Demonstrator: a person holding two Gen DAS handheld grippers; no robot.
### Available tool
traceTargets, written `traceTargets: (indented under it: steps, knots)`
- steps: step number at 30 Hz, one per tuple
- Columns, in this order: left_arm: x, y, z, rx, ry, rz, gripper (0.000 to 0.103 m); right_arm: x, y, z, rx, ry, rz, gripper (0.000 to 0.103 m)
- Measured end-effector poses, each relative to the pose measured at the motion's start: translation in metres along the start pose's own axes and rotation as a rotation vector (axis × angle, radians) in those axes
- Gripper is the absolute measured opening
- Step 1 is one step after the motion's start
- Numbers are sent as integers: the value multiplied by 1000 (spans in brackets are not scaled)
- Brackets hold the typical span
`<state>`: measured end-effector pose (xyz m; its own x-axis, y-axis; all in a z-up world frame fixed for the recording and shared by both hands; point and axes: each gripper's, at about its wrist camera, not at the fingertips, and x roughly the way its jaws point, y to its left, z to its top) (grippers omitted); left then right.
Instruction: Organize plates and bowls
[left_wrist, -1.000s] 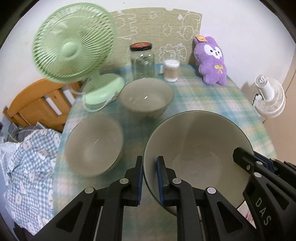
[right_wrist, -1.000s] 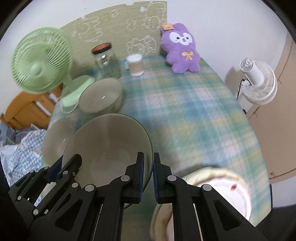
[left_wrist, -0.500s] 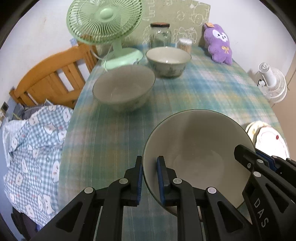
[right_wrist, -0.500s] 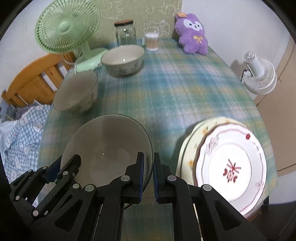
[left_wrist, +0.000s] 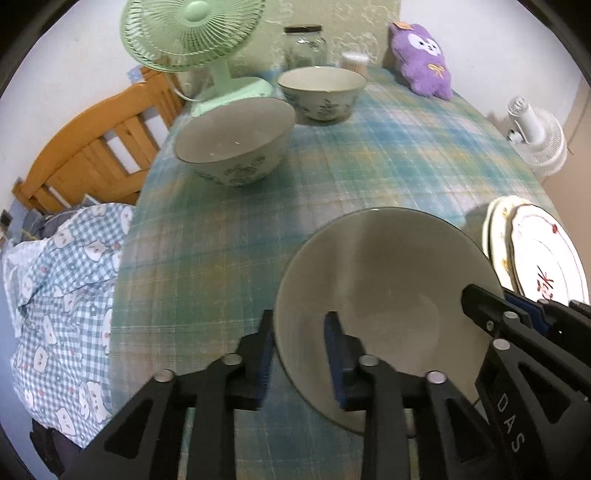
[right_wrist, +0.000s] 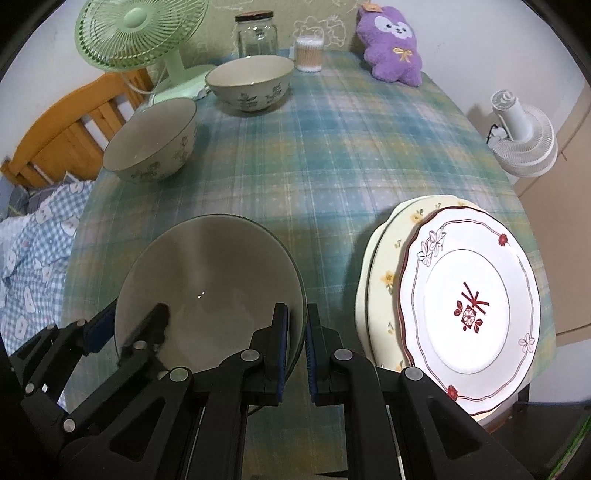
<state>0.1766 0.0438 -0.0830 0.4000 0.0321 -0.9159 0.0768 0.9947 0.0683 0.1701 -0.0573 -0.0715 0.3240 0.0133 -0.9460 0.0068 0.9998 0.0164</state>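
My left gripper (left_wrist: 300, 354) now spread off grey bowl (left_wrist: 384, 291) rim, grip released; right gripper (right_wrist: 296, 334) still pinching opposite rim. Bowl low at near table edge, beside stacked plates (right_wrist: 461, 299). I judge placement nearly done.

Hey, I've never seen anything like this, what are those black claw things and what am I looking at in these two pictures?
Those are two handheld grippers, each carrying a fisheye camera looking along its fingers. One picture comes from the left gripper, the other from the right gripper. Each has a finger on either side of the rim of one large grey bowl; the left looks open, the right pinches it. On the plaid tablecloth are two floral bowls, stacked plates, a green fan, a glass jar and a purple plush toy.
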Motion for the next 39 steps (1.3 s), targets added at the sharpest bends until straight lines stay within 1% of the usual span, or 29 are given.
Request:
traceTargets:
  steps: [3, 4, 5, 6, 7, 8, 10, 12, 18, 22, 25, 29, 32, 35, 39]
  knots:
    - [1, 0, 1, 6, 15, 5, 37, 3, -1, 2, -1, 27, 5, 16]
    - [1, 1, 1, 2, 18, -1, 38, 2, -1, 3, 0, 29, 5, 21]
    - [1, 2, 2, 1, 20, -8, 42, 1, -2, 4, -1, 27, 3, 30]
    - [0, 3, 4, 1, 20, -11, 55, -3, -2, 6, -7, 17, -4, 38]
    - [-2, 4, 5, -1, 18, -12, 71, -5, -2, 7, -9, 10, -6, 59]
    - [-5, 5, 7, -1, 10, -18, 75, -10, -2, 8, -11, -5, 2, 69]
    - [-11, 6, 11, 12, -15, -15, 75, -20, 0, 13, -27, -50, 7, 71]
    - [-16, 6, 17, 26, -26, -13, 76, -25, 1, 20, -35, -56, 15, 71]
    - [-25, 20, 38, -30, -36, -29, 77, -32, 5, 45, -23, -65, 56, 71]
    - [-26, 31, 53, -68, -56, -15, 77, -33, 15, 65, -42, -83, 68, 71]
    - [-24, 39, 66, -86, -80, 11, 77, -32, 26, 81, -68, -108, 62, 71]
    - [-19, 52, 84, -91, -122, 49, 77, -24, 38, 106, -75, -118, 86, 71]
    - [-10, 66, 98, -121, -123, 60, 77, -15, 48, 126, -79, -129, 101, 71]
    - [0, 78, 109, -143, -127, 71, 77, -4, 59, 142, -79, -142, 95, 71]
    - [20, 90, 121, -165, -114, 98, 76, 13, 72, 158, -89, -134, 103, 71]
